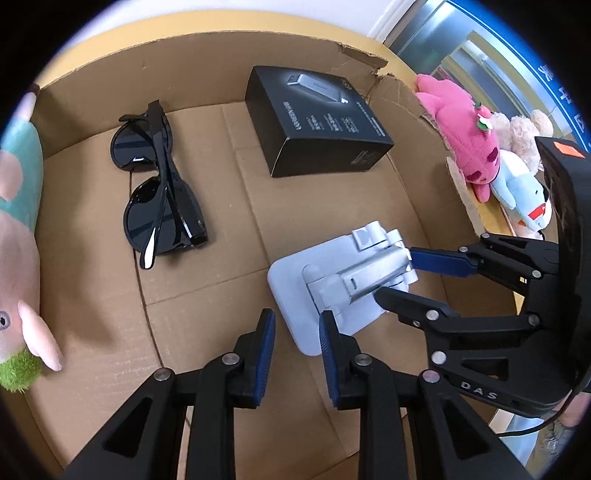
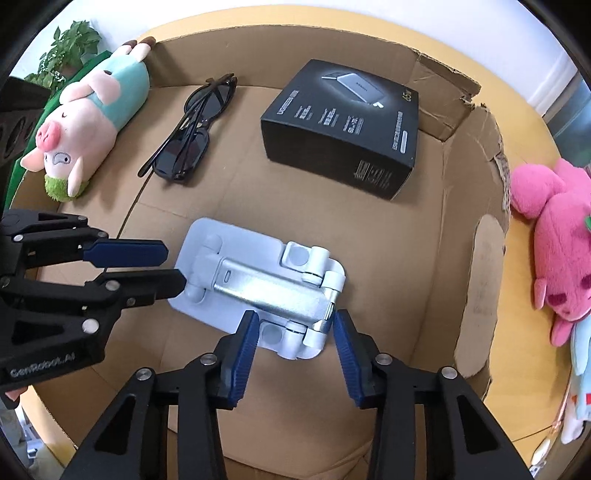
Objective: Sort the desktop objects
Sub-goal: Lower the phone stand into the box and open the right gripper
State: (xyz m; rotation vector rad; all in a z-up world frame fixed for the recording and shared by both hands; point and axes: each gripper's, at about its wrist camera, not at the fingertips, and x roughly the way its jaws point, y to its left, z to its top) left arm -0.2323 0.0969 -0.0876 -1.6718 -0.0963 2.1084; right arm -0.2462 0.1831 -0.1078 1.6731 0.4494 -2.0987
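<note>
A: Right wrist view, lower centre: phone stand lies folded in cardboard box; right gripper spread astride it, left gripper parted, empty.

B: Risk: hinge unfolds, stand slips.

A yellow tabletop stands before a white wall; a leafy green plant and glass doors flank it.
</note>
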